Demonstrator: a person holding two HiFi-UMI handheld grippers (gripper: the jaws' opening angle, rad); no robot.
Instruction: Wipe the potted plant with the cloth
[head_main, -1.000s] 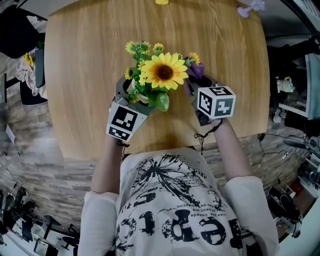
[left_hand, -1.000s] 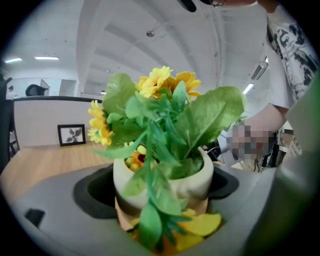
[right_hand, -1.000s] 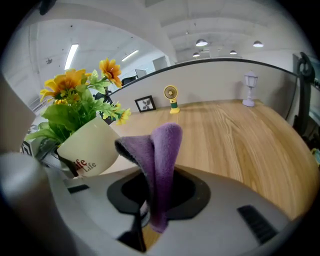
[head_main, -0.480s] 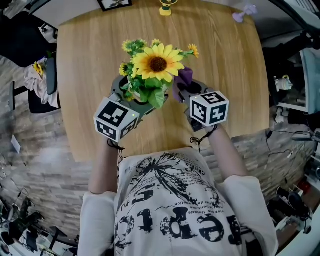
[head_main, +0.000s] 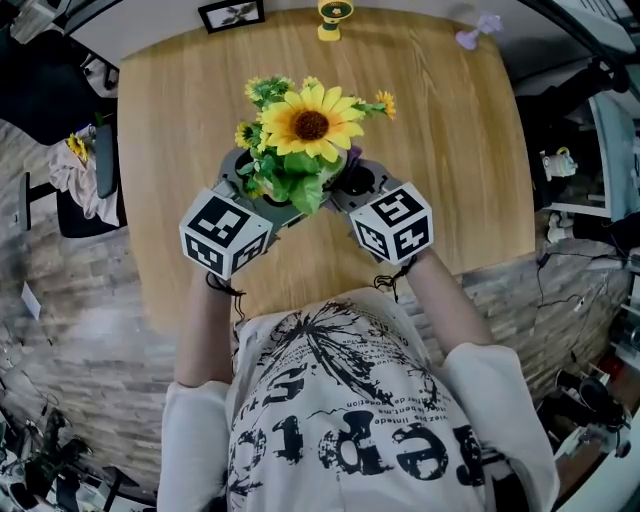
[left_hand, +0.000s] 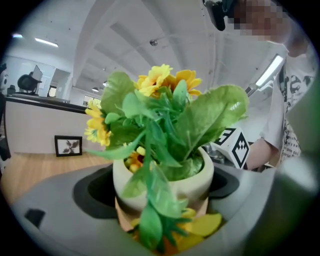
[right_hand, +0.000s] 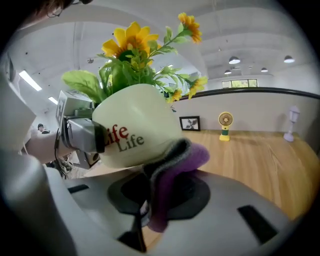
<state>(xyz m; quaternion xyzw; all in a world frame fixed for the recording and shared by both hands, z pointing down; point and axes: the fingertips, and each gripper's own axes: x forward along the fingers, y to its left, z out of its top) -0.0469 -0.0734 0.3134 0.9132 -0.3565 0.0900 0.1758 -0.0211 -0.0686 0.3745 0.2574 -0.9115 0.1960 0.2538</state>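
Against the pot wall, pressing cloth pinched in right tool, gripping pot wide in left tool; press lightly, hold steady, sweep below the leaves.

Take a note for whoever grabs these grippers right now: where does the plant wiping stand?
Left gripper: shut on the potted plant, holding it up over the wooden table.
Right gripper: shut on the purple-grey cloth, which lies against the pot's lower side.
Done: plant lifted, cloth brought to the pot.
Left: wipe around the pot and leaves, then set it down. How much is already wiped cannot be told.
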